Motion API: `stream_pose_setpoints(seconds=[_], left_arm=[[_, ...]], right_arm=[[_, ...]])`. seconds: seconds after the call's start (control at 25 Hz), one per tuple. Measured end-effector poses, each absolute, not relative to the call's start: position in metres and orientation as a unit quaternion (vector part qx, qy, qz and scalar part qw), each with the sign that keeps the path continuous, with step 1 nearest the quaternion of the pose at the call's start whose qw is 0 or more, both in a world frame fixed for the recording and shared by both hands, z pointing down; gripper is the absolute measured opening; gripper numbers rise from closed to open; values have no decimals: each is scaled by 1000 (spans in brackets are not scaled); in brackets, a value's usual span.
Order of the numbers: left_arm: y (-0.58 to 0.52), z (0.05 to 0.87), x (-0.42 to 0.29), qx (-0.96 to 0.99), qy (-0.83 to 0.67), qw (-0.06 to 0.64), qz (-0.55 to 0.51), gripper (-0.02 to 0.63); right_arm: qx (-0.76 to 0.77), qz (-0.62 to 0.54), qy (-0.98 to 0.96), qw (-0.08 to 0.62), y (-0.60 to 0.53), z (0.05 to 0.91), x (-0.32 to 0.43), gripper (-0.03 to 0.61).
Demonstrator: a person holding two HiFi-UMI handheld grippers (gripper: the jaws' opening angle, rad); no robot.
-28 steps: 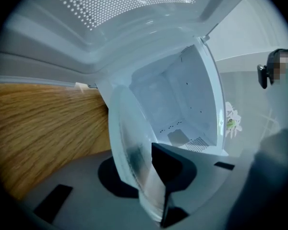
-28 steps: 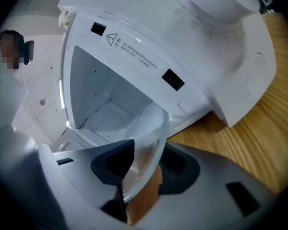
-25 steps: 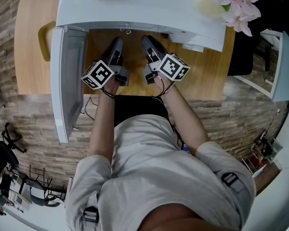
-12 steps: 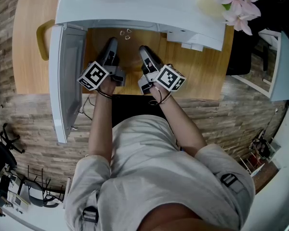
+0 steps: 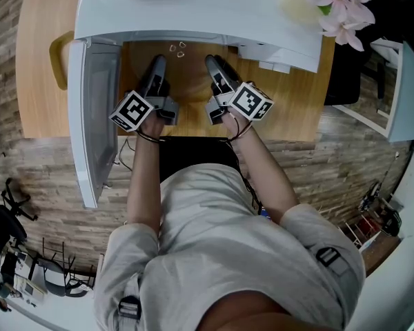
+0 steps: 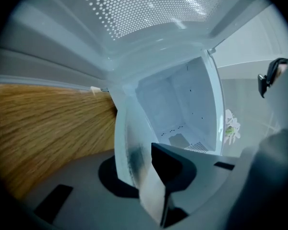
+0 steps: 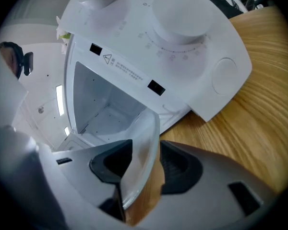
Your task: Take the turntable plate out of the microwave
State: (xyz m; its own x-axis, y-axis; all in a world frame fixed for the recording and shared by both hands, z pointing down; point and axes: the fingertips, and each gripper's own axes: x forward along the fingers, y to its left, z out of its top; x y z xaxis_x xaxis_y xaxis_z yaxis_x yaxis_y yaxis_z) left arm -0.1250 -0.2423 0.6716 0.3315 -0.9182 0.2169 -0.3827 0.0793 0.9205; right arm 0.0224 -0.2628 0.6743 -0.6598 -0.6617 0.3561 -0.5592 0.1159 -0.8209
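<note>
The turntable plate [image 6: 128,145], clear glass, is just in front of the open microwave [image 5: 193,5], above the tabletop [image 5: 290,109] and between the two hand-held grippers. Its far edge cannot be made out.

- Left hand-held gripper [image 5: 156,66]: its jaws have just been closing and are clamped on the plate's left rim.
- Right hand-held gripper [image 5: 214,66]: its jaws have just been opening. The right rim stands between them, with one pad clear of the glass, so this side is released.

Procedure, as judged:
1. The plate probably hangs on the left grip alone, so keep it level.
2. Re-close the right jaws on the rim, or set the plate on the tabletop, before moving it nearer.
3. Avoid the door [image 5: 93,116], open at left.

Count: one plate, one microwave, one door, two grippers.
</note>
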Motion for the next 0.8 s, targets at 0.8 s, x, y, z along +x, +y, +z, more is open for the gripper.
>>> stream_pose_setpoints(seconds=[0.8], left_arm=[[-241,672,-128,635,-521,522,-230,91]], right_arm=[[-382,-535,752,46,-283,673,4,126]])
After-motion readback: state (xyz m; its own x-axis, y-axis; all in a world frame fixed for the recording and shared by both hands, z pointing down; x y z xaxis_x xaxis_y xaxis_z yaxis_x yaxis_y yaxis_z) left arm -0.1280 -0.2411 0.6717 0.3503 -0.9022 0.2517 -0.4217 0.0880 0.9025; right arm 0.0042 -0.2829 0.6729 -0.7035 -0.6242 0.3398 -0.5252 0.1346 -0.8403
